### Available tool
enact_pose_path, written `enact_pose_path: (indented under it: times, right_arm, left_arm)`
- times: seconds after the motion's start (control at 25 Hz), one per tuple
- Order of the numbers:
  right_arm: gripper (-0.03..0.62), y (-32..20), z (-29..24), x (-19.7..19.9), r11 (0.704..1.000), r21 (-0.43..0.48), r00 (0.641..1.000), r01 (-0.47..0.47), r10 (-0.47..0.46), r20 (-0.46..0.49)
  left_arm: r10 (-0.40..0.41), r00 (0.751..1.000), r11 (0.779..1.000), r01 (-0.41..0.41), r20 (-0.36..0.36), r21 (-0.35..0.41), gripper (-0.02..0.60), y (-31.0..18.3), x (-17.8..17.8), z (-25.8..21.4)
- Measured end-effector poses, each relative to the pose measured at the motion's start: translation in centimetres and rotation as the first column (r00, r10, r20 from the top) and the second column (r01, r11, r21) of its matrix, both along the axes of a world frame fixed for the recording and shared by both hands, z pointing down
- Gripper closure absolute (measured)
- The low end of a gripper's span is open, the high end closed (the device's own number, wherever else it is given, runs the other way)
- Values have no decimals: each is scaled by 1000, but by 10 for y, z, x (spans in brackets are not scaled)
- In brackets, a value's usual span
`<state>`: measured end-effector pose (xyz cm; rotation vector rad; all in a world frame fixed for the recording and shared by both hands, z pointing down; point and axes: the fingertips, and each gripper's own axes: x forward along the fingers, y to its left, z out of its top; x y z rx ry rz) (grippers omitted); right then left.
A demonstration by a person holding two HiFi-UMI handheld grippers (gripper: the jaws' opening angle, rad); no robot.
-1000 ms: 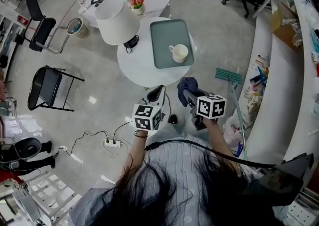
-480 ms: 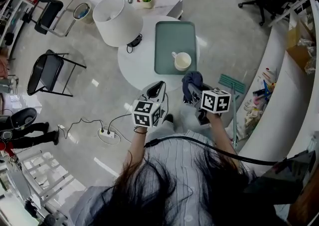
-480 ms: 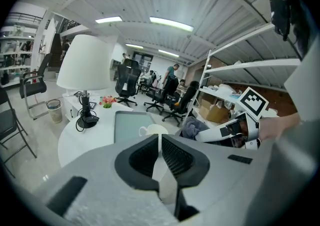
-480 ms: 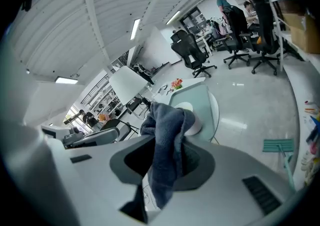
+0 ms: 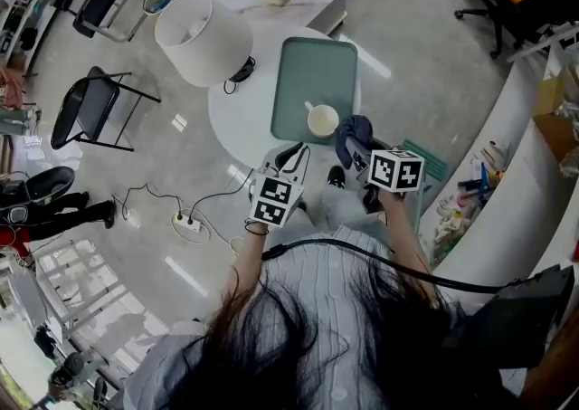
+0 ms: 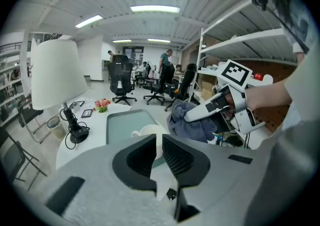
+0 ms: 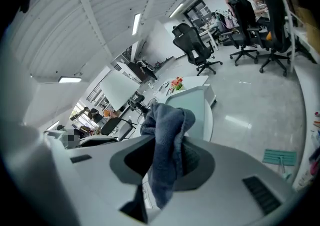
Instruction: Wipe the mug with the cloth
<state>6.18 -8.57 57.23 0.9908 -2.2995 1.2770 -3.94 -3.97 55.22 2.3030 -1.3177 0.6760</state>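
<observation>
Now we hold the cloth [image 7: 167,135] pinched in the right gripper's [image 5: 358,150] jaws, while the left gripper's [image 6: 159,142] jaws are pressed together on nothing. The mug [image 5: 323,120] stands on the green tray [image 5: 312,64] on the round bench [image 5: 237,119], at about ten o'clock from the cloth and near it. We judge it best to open the left jaws, steady the mug, then press the cloth's loose fold against its wall

The mug [image 5: 323,120] stands alone at the near end of the tray [image 5: 312,69] on the round table [image 5: 237,119], with bare tray beyond it and open tabletop to its left. The lamp [image 5: 201,35] fills the table's far-left side, well apart; the right gripper [image 5: 359,151], clamping the cloth [image 5: 351,130], crowds the mug's right.
</observation>
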Motion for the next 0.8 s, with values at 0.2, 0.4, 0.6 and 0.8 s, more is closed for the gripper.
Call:
enact_pose_path:
  times: [0.2,0.4,0.6,0.8]
  right_arm:
    - [500,-16,8,10,999,-6,999,45,-45,0]
    - [500,-28,15,18,998,-23,998,60,-60,-7]
    - [500,-37,22,21,997,-38,998,62,-63,-24]
    - [500,-43,23,17,996,-37,995,84,-86,-47]
  left_arm:
    - [27,996,1000,-27,81,-10,558,-11,20,19]
    - [159,974,987,-151,164,-61,447,-24,45,35]
    - [318,899,948,-297,302,-114,437,-32,58,57]
    - [376,871,926,-342,317,-160,439,-37,59,73]
